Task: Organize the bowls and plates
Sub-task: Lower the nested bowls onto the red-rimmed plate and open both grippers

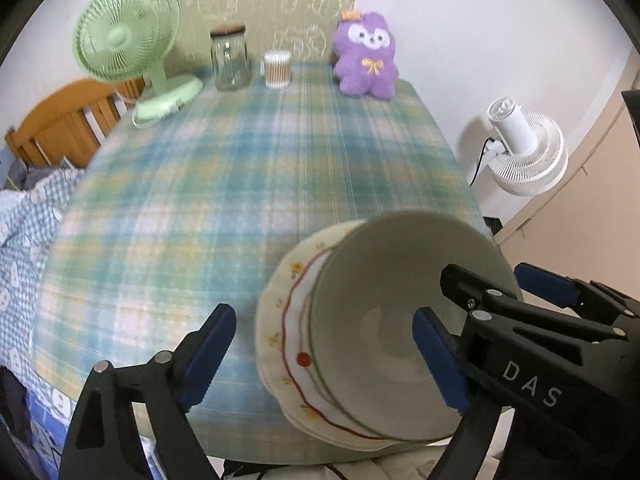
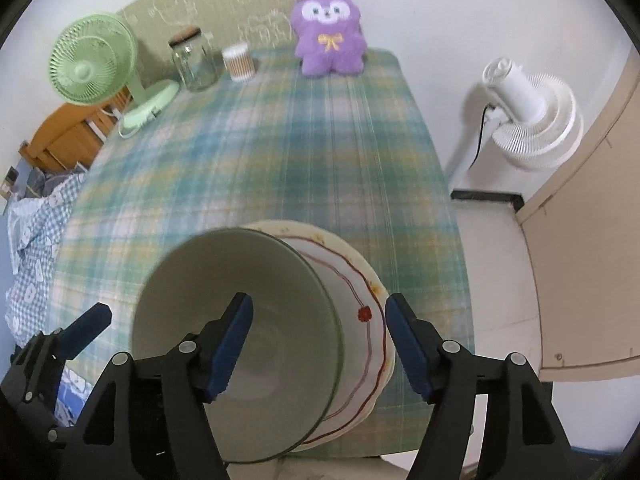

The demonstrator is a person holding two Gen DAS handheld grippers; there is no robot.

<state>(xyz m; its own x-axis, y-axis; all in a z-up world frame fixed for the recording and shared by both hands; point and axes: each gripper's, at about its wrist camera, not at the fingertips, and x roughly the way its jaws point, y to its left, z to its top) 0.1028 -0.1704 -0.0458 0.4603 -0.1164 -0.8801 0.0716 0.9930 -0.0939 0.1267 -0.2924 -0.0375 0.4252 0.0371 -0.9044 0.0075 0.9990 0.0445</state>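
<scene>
A white bowl with a green rim (image 1: 396,320) (image 2: 240,340) sits on a stack of cream plates with red wavy trim (image 1: 280,344) (image 2: 372,320) near the front edge of the plaid-covered table (image 1: 240,184) (image 2: 280,152). My left gripper (image 1: 324,352) is open; its fingers straddle the left rim of the plates and bowl, one fingertip inside the bowl. My right gripper (image 2: 320,344) is open and straddles the right wall of the bowl and the plates. The right gripper also shows at the right in the left wrist view (image 1: 544,284), and one left finger shows in the right wrist view (image 2: 86,326).
At the table's back stand a green desk fan (image 1: 128,48) (image 2: 92,68), a glass jar (image 1: 229,58) (image 2: 194,62), a tub of cotton swabs (image 1: 277,68) (image 2: 239,62) and a purple plush toy (image 1: 366,56) (image 2: 328,36). A white floor fan (image 1: 528,148) (image 2: 532,116) stands to the right, a bed (image 1: 24,216) to the left.
</scene>
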